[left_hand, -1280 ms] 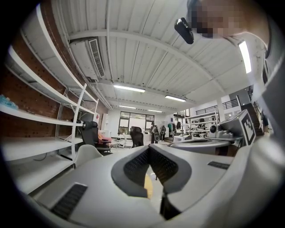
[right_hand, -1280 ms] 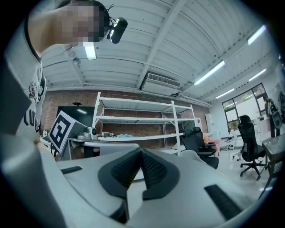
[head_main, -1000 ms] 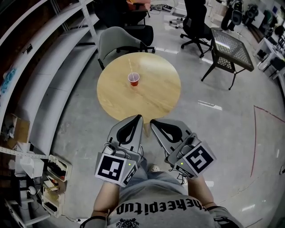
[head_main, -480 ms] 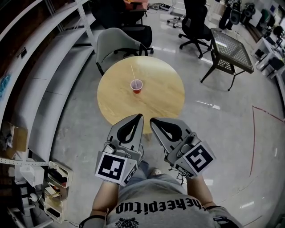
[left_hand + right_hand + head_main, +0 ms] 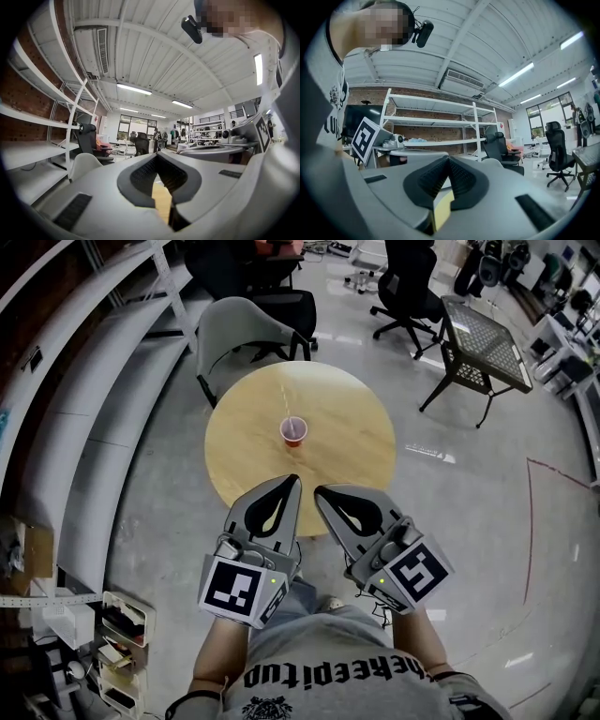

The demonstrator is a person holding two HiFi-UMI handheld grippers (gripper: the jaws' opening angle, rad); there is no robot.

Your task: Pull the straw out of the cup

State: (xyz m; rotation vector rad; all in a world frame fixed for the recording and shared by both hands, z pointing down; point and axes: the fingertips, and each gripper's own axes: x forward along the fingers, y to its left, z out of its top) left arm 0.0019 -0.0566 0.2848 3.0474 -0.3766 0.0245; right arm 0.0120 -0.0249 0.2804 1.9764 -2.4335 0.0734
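Red plastic marks the target: the cup (image 5: 293,431) stands upright near the middle of the round wooden table (image 5: 347,456). The straw (image 5: 289,405) is in it, a thin pale line leaning away from me.

**Gripper state**
- Left gripper (image 5: 293,482): my fingers are pressed together at the tips, with nothing between them.
- Right gripper (image 5: 318,491): the same, tips together and empty.

**Reason for the posture**
- I hold both grippers side by side, level and aimed at the table, well short of the cup. I judge this to be the approach, with no contact made.
- Closed tips suit carrying. They must part before either gripper can take the straw.
- The cup stands alone on bare wood, so I can come at it from the near edge. One gripper can likely steady the cup while the other draws the straw upward.

**What each view supplies**
- The head view alone shows the cup, the straw and the whole tabletop. It also shows a grey chair (image 5: 246,329) beyond the table.
- The left gripper view shows neither cup nor straw. It shows the ribbed pads (image 5: 143,174) meeting at the tip, and below them a tan strip, probably the tabletop.
- The right gripper view confirms the same closure and a similar yellowish strip. It also shows shelving (image 5: 436,123) against a brick wall.
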